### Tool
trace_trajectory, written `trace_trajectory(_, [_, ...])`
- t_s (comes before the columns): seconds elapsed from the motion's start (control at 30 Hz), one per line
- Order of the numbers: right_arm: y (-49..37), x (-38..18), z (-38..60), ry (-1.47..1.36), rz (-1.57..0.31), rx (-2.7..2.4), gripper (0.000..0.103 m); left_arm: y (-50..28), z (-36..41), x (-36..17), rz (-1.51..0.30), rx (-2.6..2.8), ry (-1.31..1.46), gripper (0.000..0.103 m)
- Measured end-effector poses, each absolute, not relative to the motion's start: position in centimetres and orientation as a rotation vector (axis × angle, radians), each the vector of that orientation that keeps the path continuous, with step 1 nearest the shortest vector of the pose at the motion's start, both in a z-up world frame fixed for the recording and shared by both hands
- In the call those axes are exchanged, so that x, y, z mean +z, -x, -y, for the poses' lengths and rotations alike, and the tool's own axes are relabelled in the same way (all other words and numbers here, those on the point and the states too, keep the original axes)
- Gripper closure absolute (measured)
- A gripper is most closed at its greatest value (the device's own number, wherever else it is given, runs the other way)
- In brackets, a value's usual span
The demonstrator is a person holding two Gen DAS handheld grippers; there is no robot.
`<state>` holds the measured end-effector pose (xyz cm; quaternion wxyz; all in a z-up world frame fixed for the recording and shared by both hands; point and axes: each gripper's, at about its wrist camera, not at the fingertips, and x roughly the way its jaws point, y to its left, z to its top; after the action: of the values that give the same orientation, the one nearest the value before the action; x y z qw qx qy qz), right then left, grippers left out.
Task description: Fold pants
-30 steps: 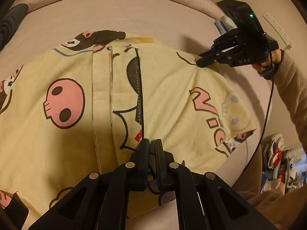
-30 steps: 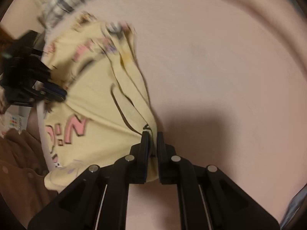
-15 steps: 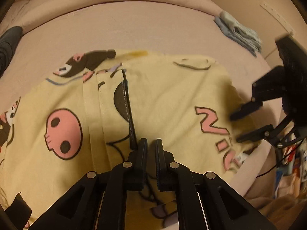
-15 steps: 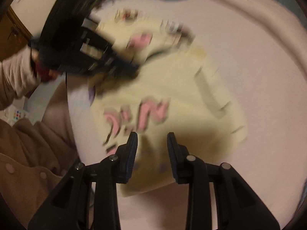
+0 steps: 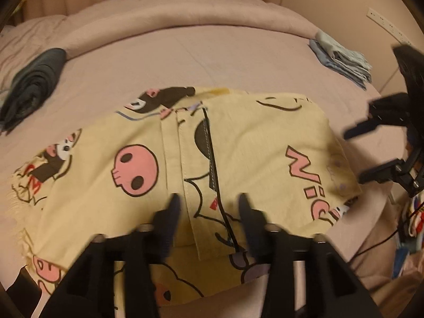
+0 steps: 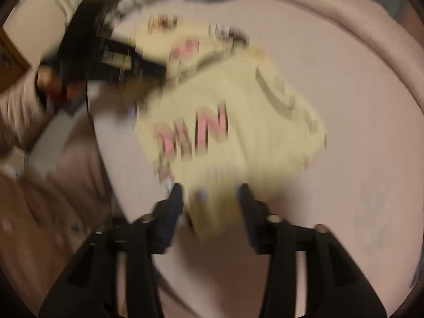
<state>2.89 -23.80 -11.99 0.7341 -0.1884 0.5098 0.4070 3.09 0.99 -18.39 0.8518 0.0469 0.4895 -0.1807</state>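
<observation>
Yellow pants (image 5: 238, 159) printed with pink skulls and cartoon figures lie folded flat on the pink bed (image 5: 212, 61). My left gripper (image 5: 208, 204) hovers over the near part of the folded layer, its jaws opening and its pads off the cloth. In the left wrist view my right gripper (image 5: 353, 156) stands open at the pants' right edge. The blurred right wrist view shows the right gripper (image 6: 210, 194) with jaws opening above the near edge of the pants (image 6: 238, 132), gripping nothing. The left gripper (image 6: 148, 65) shows there at upper left, over the pants' far end.
A dark rolled garment (image 5: 34, 84) lies at the bed's left. A folded pale blue cloth (image 5: 341, 55) sits at the far right by the wall. A thick pink duvet roll (image 5: 185, 13) borders the back. Clutter (image 5: 410, 225) lies off the bed's right edge.
Both grippers were shut on the pants' cloth and have let it go, jaws spreading. The right gripper swung from the far end to the pants' right edge. The folded layer now lies flat.
</observation>
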Motion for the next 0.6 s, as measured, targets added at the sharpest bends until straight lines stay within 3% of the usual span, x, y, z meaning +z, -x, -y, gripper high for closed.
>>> trace_trajectory(0.07, [-4.4, -12.4, 22.4, 0.36, -1.085, 0.882, 0.045, -3.0, -1.1, -19.1, -1.039, -0.355, -0.093, 0.052])
trace_trajectory(0.23, [-6.8, -17.4, 18.7, 0.41, -1.222, 0.752, 0.042, -2.1, -1.6, -20.1, -1.037, -0.308, -0.139, 0.052])
trace_trajectory(0.6, [-7.3, -11.1, 13.4, 0.429, -1.126, 0.801, 0.042, -0.2, -7.1, -16.8, -0.906, -0.142, -0.068, 0.051])
